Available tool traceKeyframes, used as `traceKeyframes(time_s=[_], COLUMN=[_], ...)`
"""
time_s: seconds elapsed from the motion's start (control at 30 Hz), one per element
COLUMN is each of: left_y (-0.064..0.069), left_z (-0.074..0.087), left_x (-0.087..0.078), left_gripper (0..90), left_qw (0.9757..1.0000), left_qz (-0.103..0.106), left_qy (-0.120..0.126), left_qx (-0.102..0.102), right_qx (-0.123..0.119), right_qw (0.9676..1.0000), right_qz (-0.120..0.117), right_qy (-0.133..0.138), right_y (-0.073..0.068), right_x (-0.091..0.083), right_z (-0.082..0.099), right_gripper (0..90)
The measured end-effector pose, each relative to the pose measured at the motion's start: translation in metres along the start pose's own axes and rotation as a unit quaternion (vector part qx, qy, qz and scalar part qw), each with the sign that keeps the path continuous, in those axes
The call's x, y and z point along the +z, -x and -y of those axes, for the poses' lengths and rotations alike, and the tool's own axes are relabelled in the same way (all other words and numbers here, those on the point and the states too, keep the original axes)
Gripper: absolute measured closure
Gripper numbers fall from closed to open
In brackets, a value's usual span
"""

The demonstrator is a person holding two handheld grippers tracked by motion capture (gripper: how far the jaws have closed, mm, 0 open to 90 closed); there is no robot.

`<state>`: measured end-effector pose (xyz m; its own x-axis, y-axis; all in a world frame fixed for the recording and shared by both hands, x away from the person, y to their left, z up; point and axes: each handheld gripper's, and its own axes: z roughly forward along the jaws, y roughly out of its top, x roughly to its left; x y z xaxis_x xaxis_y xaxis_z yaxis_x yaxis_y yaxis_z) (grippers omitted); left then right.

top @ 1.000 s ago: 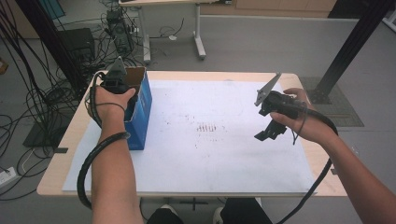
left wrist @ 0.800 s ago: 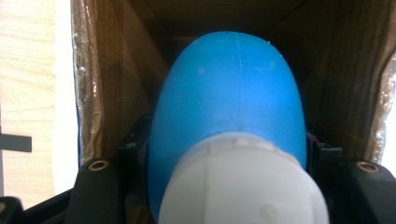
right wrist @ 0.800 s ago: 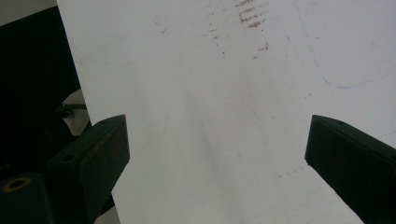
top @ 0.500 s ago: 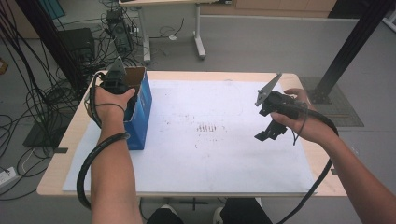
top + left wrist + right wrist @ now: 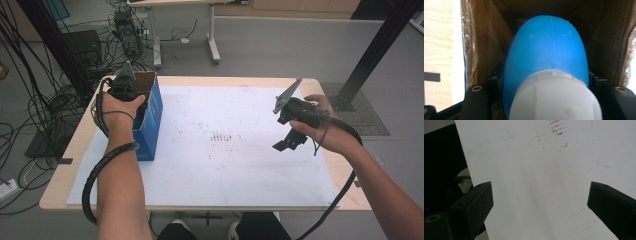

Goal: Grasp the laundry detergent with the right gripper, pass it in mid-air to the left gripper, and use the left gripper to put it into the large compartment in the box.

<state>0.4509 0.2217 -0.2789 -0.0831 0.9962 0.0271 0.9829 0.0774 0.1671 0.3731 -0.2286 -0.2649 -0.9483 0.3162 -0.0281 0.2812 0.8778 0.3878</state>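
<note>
The left tool (image 5: 131, 90) is clenched on a blue bottle (image 5: 546, 50) with a white cap (image 5: 554, 97). In the left gripper view the black jaws press against both sides of the bottle just above the cap. The bottle's long axis runs along the tool's own line: the cap faces the tool body and the rounded blue base points away, down into the cardboard interior of the blue box (image 5: 150, 125). The bottle sits inside the open top of this box, with brown inner walls visible on both sides of it and a taped edge at each rim.

In the high view the box stands upright at the left edge of the white sheet (image 5: 220, 165) that covers the tabletop (image 5: 65, 165). The left hand (image 5: 120, 107) is positioned over the box opening, forearm extending in from the bottom of the frame, wrist bent so that the tool points down into the box. A black cable loops from the tool along the forearm.

The right tool (image 5: 289, 142) is released: its jaws stand wide apart with nothing between them, above bare sheet. The right hand (image 5: 320, 127) holds it above the right part of the sheet, angled down and toward the centre, well apart from the box.

No label or brand can be read on the bottle or box. The sheet carries faint reddish marks (image 5: 222, 136) near its centre; these are not legible as writing.
</note>
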Motion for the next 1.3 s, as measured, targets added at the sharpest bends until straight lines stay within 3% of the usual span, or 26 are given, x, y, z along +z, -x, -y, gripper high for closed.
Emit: traceKeyframes(time_s=[1.3], left_y=[0.0002], left_z=[0.0002], left_x=[-0.0008], left_gripper=[35.8], left_qw=[1.0], left_qz=[-0.001], left_qy=[0.001], left_qx=[0.001], right_qx=[-0.003], right_qw=[1.0], right_qz=[0.003], right_qy=[-0.002], right_y=[0.0], right_x=[-0.003], right_z=[-0.0025], right_gripper=[6.5])
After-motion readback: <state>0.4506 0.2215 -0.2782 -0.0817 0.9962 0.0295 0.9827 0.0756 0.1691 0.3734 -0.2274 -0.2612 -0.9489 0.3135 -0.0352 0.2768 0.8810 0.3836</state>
